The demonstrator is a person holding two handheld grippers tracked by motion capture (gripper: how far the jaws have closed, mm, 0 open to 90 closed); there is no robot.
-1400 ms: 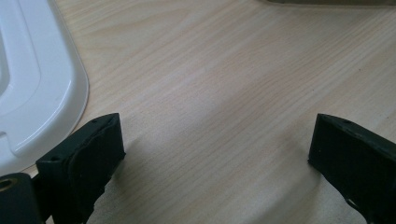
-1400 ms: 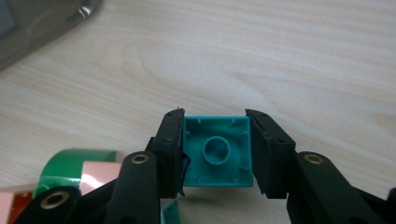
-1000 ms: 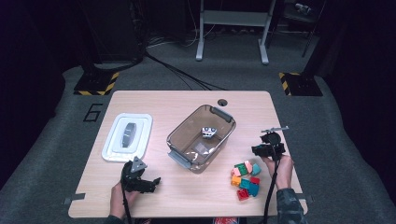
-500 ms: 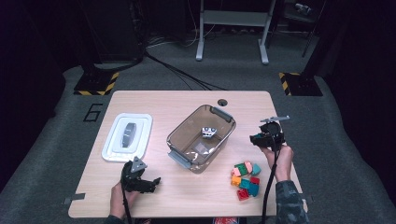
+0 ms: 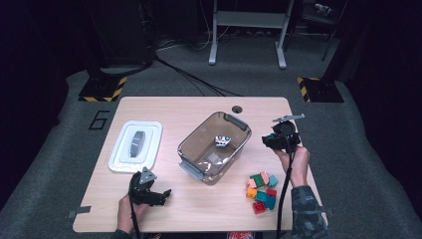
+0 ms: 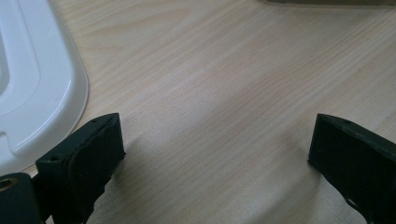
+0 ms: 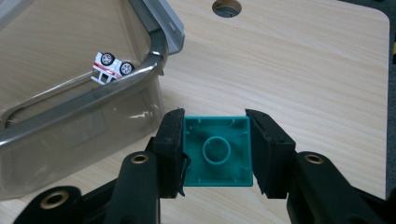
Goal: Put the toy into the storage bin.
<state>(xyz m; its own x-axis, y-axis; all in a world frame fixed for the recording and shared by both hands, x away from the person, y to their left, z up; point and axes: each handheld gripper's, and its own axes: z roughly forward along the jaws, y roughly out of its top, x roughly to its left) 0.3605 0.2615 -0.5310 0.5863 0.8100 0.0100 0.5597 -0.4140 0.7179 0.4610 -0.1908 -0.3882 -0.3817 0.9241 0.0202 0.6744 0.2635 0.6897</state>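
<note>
Your right gripper, clamping the teal brick, has risen from the brick pile toward the bin; your left gripper stays splayed and empty.

The worktop is pale wood with a fine grain. The right tool is black and carries a teal green brick. Left of this brick, the box is smoky grey and transparent; the toy car inside it is white with a red stripe. Further left, the lid is white, its handle perhaps grey. The brick pile beside the box mixes green, teal, orange, pink and red. The left tool is black.
</note>
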